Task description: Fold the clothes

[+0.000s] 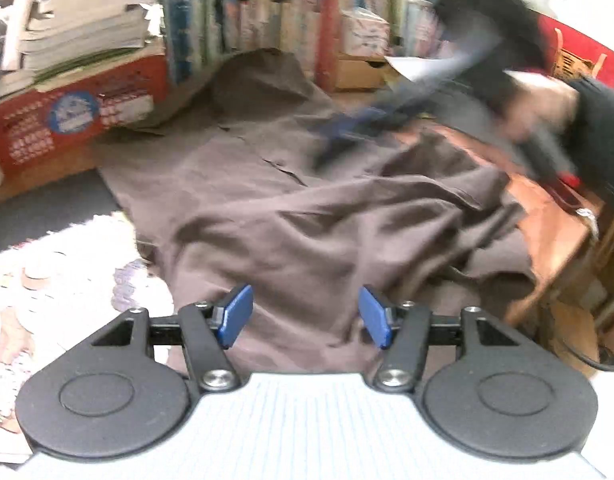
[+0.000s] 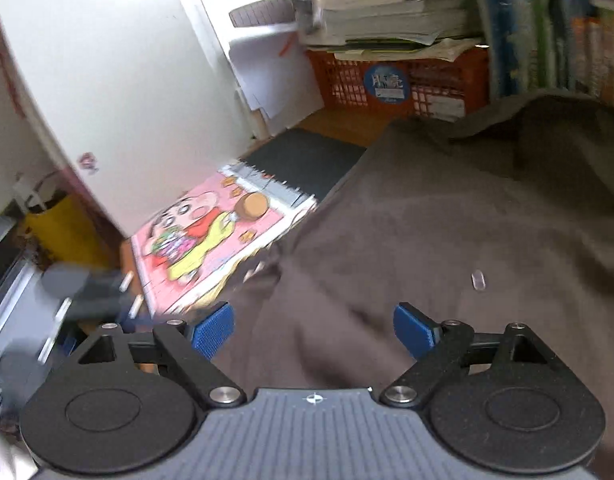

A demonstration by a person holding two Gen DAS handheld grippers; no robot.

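Observation:
A dark brown garment (image 1: 291,216) lies spread and rumpled across a wooden table, its far end up against a row of books. My left gripper (image 1: 306,317) hovers open over its near edge, blue pads apart, nothing between them. In the left wrist view the right gripper (image 1: 347,136) shows as a blurred dark and blue shape above the cloth's far right part, held by a hand (image 1: 543,108). In the right wrist view my right gripper (image 2: 313,334) is open above the same brown garment (image 2: 447,240). A small clear button or tag (image 2: 478,280) sits on the cloth.
A red crate (image 1: 79,120) with stacked papers stands at the back left, with a row of books (image 1: 267,16) behind the cloth. A cartoon picture book (image 2: 215,240) and a black pad (image 2: 303,164) lie to the left. The wooden table edge (image 1: 555,236) is at the right.

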